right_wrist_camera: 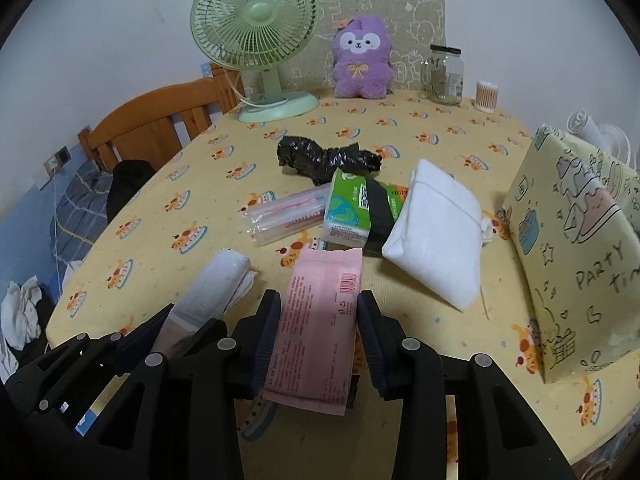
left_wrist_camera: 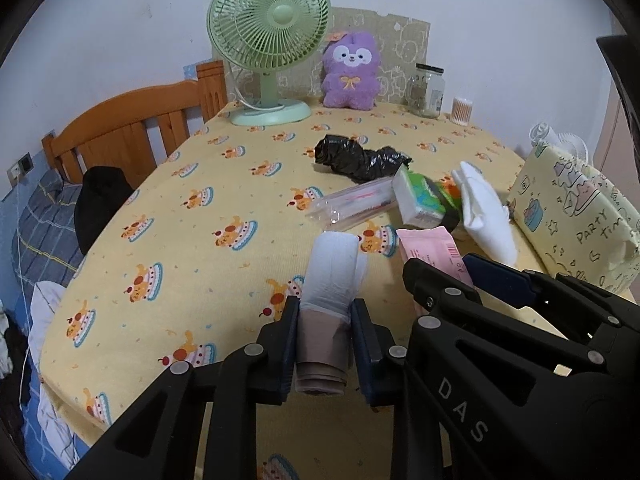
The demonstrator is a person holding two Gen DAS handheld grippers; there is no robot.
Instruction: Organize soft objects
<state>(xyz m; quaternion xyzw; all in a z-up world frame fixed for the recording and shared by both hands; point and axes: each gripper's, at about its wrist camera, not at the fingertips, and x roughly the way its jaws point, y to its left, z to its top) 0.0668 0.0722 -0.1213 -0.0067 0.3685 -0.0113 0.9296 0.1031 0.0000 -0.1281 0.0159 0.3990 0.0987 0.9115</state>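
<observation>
My left gripper (left_wrist_camera: 325, 312) is shut on a rolled white and tan cloth (left_wrist_camera: 330, 276), held just above the yellow tablecloth (left_wrist_camera: 192, 240); the roll also shows in the right wrist view (right_wrist_camera: 216, 284). My right gripper (right_wrist_camera: 318, 308) is shut on a flat pink packet (right_wrist_camera: 320, 320), seen beside the roll in the left wrist view (left_wrist_camera: 432, 248). Ahead lie a green tissue pack (right_wrist_camera: 352, 208), a white pouch (right_wrist_camera: 436, 232), a clear plastic sleeve (right_wrist_camera: 286, 214) and a crumpled black bag (right_wrist_camera: 324, 158).
A yellow patterned box (right_wrist_camera: 576, 248) stands at the right. A green fan (right_wrist_camera: 256, 36), a purple plush (right_wrist_camera: 362, 60), a glass jar (right_wrist_camera: 446, 74) and a cotton swab cup (right_wrist_camera: 486, 96) stand along the back. A wooden bed frame (left_wrist_camera: 132, 128) is at the left.
</observation>
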